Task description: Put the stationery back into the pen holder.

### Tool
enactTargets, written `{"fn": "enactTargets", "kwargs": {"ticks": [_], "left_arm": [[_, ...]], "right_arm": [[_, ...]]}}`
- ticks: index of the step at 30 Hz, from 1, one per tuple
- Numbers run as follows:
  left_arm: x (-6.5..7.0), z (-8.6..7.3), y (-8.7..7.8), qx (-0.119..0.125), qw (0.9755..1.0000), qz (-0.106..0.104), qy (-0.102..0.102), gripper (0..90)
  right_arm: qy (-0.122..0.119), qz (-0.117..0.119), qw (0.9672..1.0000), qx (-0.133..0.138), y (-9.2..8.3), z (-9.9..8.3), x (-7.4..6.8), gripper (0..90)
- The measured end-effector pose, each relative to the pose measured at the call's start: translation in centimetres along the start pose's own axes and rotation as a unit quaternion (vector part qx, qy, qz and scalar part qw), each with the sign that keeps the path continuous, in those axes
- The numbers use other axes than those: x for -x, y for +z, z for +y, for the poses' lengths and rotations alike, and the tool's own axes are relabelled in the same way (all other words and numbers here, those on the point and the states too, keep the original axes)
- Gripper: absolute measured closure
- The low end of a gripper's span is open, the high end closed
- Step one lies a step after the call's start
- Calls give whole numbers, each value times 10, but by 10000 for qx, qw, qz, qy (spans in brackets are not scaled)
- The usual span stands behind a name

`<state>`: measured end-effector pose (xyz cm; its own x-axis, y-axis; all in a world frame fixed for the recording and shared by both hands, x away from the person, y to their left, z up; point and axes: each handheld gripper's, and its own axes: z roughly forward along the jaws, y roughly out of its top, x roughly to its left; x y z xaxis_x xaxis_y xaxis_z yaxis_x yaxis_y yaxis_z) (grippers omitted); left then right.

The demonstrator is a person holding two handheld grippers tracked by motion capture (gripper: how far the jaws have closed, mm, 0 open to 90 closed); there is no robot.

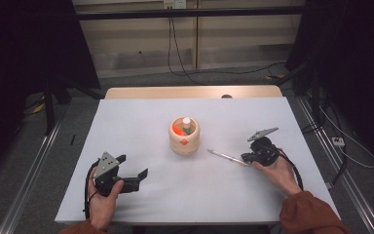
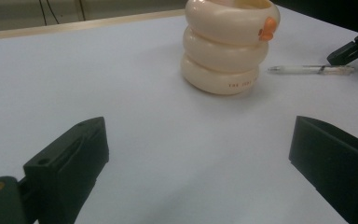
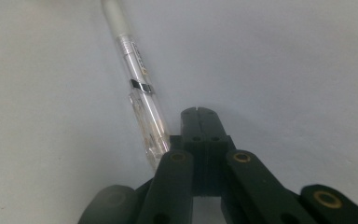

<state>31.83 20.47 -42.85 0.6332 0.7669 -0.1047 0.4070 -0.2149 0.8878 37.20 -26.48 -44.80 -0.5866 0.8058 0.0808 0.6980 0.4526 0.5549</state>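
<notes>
Two hand-held grippers are over the white worktop. Right hand-held gripper has its jaws pressed together, empty, tips just beside the clear pen lying right of the cream holder. Left hand-held gripper, near left, gapes wide, empty.

High view overhead, gripper views low, close

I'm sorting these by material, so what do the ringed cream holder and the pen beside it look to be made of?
Ringed cream holder: likely glazed ceramic or glossy plastic; smooth bulging rings with soft highlights, I can't tell which.
Pen: clear plastic barrel you can see through, white opaque end, and a thin shiny band that looks like metal.
</notes>
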Motion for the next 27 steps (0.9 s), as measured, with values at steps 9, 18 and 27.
{"fn": "enactTargets", "kwargs": {"ticks": [9, 18, 27], "left_arm": [[-1, 0, -1, 16, 10000, -1, 2, 45], [-2, 0, -1, 10, 10000, -14, -2, 45], [-1, 0, -1, 19, 10000, -19, 8, 45]], "right_arm": [[69, 105, 9999, -1, -3, -5, -6, 900], [296, 95, 9983, 502, -8, -10, 0, 900], [557, 173, 9919, 1127, -23, -14, 9, 549]]}}
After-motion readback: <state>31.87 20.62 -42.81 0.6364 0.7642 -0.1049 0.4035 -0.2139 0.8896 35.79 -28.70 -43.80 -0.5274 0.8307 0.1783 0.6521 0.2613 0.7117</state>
